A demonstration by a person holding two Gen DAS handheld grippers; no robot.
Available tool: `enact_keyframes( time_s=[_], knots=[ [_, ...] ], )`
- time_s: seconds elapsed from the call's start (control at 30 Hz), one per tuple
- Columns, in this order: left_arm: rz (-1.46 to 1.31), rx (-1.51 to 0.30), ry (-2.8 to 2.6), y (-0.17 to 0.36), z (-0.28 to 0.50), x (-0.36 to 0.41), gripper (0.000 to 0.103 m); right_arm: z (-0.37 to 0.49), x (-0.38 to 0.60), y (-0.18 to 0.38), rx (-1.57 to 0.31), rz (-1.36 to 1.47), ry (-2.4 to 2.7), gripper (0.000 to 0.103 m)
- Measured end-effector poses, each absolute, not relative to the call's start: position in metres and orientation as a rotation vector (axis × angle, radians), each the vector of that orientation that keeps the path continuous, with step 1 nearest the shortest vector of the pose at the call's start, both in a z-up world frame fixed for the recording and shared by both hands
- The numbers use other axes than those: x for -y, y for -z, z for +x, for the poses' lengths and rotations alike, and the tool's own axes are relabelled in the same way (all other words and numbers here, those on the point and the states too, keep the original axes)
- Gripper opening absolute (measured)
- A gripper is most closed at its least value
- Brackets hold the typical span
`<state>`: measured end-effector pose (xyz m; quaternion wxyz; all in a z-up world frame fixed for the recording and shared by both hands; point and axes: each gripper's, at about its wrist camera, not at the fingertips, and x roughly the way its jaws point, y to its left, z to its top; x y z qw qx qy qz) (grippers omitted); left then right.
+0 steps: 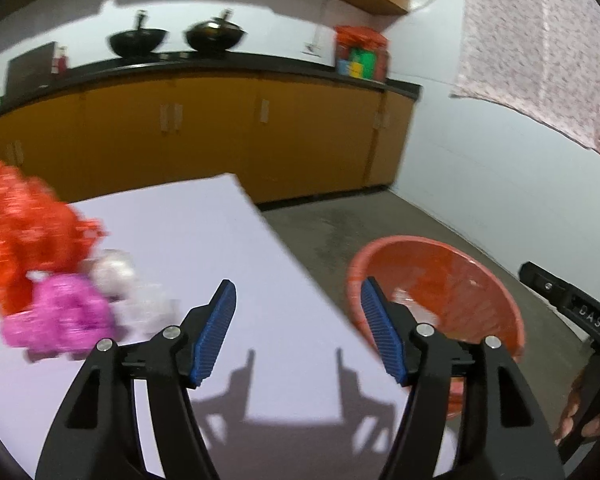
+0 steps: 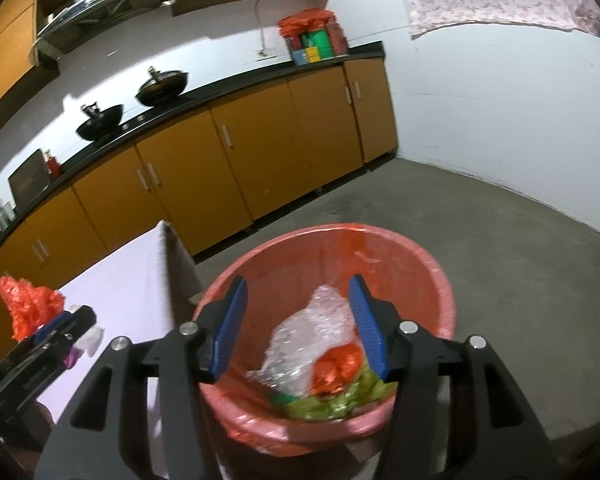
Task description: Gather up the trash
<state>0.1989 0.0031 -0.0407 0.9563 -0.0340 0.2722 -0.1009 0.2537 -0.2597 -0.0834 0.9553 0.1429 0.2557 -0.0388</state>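
Over the bin (image 2: 428, 264), the right gripper (image 2: 300, 322) gapes empty above dropped wrappers (image 2: 300, 344); left gripper (image 1: 298, 326), jaws wide, faces table (image 1: 228, 240) trash (image 1: 56, 312) to collect.

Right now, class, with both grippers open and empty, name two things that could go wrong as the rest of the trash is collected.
1. The orange, pink and white wrappers lie bunched on the table; one grab may drag the others off.
2. The bin stands beyond the table edge; a light piece released early may fall to the floor.

Crumpled bags (image 1: 48, 264) on table motion-blurred.
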Motion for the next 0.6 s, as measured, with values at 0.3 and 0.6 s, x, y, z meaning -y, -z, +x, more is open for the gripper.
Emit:
enact_keyframes(
  time_s=[0.3,0.6],
  knots=[
    [-0.086,-0.487,-0.097,0.041,0.175,-0.102,0.070,0.251,0.205,0.082,-0.548,0.254,-0.026,0.053],
    [-0.158,-0.537,-0.286,0.052,0.185,-0.190,0.070,0.255,0.159,0.083,-0.578,0.204,-0.110,0.053]
  ],
)
